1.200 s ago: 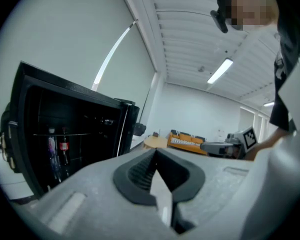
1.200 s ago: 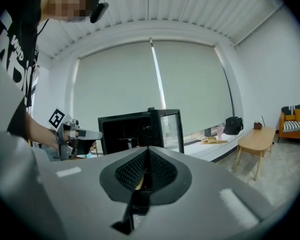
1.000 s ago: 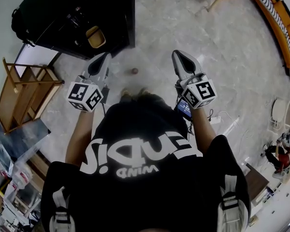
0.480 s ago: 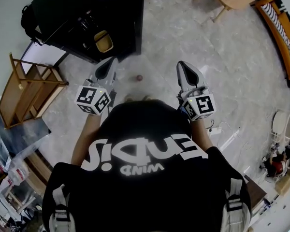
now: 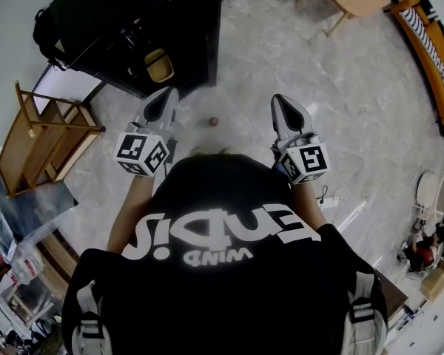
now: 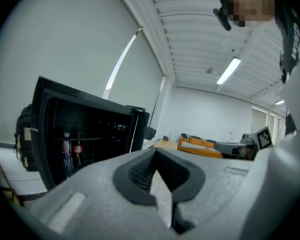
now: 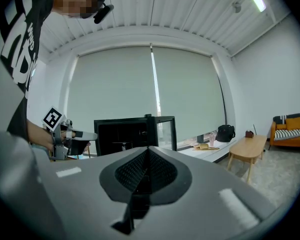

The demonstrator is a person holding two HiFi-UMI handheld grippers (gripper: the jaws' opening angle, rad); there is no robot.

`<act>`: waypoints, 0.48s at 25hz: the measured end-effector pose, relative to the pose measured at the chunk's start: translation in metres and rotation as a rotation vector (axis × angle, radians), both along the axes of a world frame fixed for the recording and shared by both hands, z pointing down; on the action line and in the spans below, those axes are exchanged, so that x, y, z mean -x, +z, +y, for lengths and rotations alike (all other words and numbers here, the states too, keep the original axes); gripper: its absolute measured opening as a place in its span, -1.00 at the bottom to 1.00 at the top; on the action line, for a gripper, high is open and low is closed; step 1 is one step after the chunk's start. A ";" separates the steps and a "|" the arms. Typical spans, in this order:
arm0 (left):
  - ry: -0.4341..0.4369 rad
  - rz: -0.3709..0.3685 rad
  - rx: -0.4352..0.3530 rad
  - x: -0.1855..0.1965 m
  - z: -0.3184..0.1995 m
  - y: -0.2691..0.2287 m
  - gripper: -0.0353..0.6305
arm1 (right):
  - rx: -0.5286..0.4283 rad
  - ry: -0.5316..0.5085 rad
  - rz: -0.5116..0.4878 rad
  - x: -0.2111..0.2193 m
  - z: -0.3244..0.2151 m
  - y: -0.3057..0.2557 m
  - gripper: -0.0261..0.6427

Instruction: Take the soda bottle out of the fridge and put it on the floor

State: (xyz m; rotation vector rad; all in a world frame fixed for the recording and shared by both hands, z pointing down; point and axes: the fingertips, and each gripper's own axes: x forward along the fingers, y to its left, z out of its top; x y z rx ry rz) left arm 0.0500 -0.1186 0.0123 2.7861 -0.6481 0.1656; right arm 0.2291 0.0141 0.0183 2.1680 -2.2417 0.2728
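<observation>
The grey floor (image 5: 355, 102) is wide. The black fridge (image 5: 185, 21) stands in front of the person (image 5: 222, 257). The left gripper (image 5: 165, 98) and right gripper (image 5: 281, 103) both have fingers pressed together, holding nothing. The soda bottle (image 6: 78, 150) stands inside the fridge.

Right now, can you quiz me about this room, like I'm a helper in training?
1. True or false: the right gripper is holding a bottle.
2. Fill in: the left gripper's jaws are ___.
3. Where is the soda bottle?
A. in the left gripper
B. inside the black fridge
C. in the right gripper

Key: 1 false; 2 shut; 3 B.
</observation>
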 end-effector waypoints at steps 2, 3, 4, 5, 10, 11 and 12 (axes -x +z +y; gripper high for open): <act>0.003 -0.002 -0.002 -0.003 0.001 -0.001 -0.89 | 0.001 0.000 0.003 -0.001 0.000 0.000 -0.93; 0.004 -0.003 -0.004 -0.004 0.002 -0.002 -0.89 | 0.005 0.002 0.004 -0.001 0.000 0.000 -0.92; 0.004 -0.003 -0.005 -0.005 0.002 -0.003 -0.89 | 0.006 0.003 0.004 -0.001 -0.001 -0.001 -0.92; 0.003 -0.003 -0.006 -0.005 0.002 -0.004 -0.89 | 0.007 0.004 0.003 -0.001 -0.001 -0.001 -0.93; -0.013 -0.017 -0.018 -0.001 0.003 -0.005 -0.89 | 0.009 0.029 -0.017 -0.004 0.002 0.000 -0.92; -0.018 -0.019 -0.018 0.000 0.003 -0.005 -0.89 | 0.010 0.036 -0.022 -0.005 0.002 0.000 -0.92; -0.023 -0.020 -0.017 0.001 0.002 -0.006 -0.89 | 0.010 0.042 -0.026 -0.006 0.002 0.000 -0.92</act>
